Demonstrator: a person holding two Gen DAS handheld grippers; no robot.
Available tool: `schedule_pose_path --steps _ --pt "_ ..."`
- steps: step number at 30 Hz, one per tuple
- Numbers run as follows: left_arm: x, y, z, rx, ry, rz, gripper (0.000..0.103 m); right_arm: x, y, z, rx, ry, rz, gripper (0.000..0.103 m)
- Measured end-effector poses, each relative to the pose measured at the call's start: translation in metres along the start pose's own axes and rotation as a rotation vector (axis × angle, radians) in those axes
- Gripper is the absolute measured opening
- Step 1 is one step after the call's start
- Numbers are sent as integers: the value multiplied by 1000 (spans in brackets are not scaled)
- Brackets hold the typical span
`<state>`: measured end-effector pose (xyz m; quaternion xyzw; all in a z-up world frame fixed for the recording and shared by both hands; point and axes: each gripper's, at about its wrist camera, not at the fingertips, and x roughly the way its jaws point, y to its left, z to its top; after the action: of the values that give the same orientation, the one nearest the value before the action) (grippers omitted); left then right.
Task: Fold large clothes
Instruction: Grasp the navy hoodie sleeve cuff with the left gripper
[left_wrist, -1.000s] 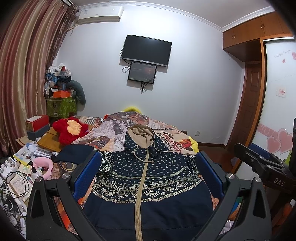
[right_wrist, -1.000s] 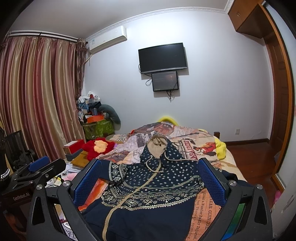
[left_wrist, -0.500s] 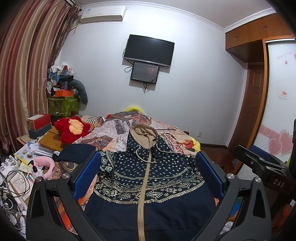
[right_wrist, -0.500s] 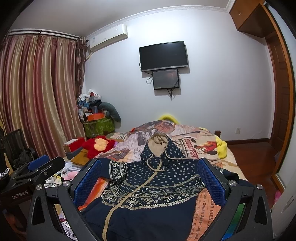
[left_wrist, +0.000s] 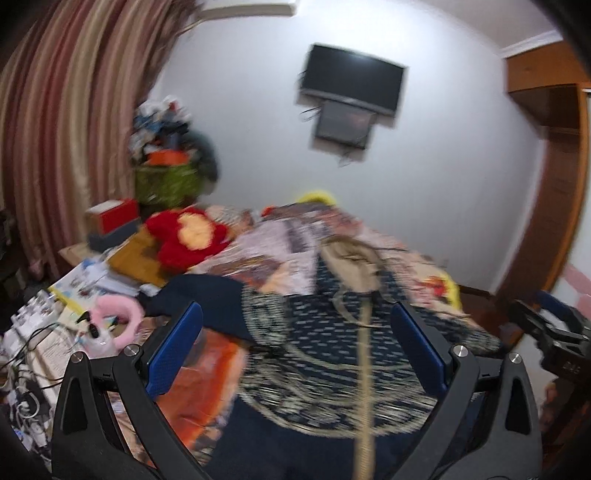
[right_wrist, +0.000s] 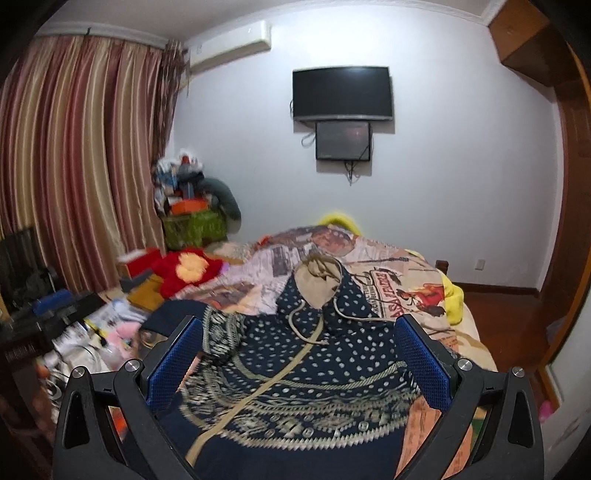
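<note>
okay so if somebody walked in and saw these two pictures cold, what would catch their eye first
Probably the navy patterned hoodie, spread flat and face up on the bed's printed quilt with its tan hood toward the far wall. Both grippers, left and right, sit open above it, holding nothing. Next would be the red plush toy left of the bed and the dark TV on the wall.

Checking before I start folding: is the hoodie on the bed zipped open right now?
No. In the right wrist view the hoodie lies spread flat with its tan zipper line closed along the front.
</note>
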<state>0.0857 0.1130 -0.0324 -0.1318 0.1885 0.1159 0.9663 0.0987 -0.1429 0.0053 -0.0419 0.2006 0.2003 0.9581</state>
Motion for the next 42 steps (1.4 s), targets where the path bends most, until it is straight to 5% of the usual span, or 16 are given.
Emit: schedule_pose_path --steps 8,15,21,28,31,37,42 --pt "98 82 5 34 176 226 102 112 10 9 -114 101 -75 103" --pt "193 162 -33 -219 412 286 102 214 6 -3 -117 273 -60 103" --pt "250 210 -66 -478 613 181 99 294 8 -29 -133 461 -35 103" --pt "274 245 -66 -680 588 87 97 354 10 -55 -97 630 63 103" --pt "285 261 -62 -725 568 117 82 368 15 -59 -98 658 110 103" --pt "298 279 -46 -712 538 258 13 390 25 -73 -70 760 208 103" --pt "279 253 -7 -527 433 345 3 390 22 -82 -63 805 225 103"
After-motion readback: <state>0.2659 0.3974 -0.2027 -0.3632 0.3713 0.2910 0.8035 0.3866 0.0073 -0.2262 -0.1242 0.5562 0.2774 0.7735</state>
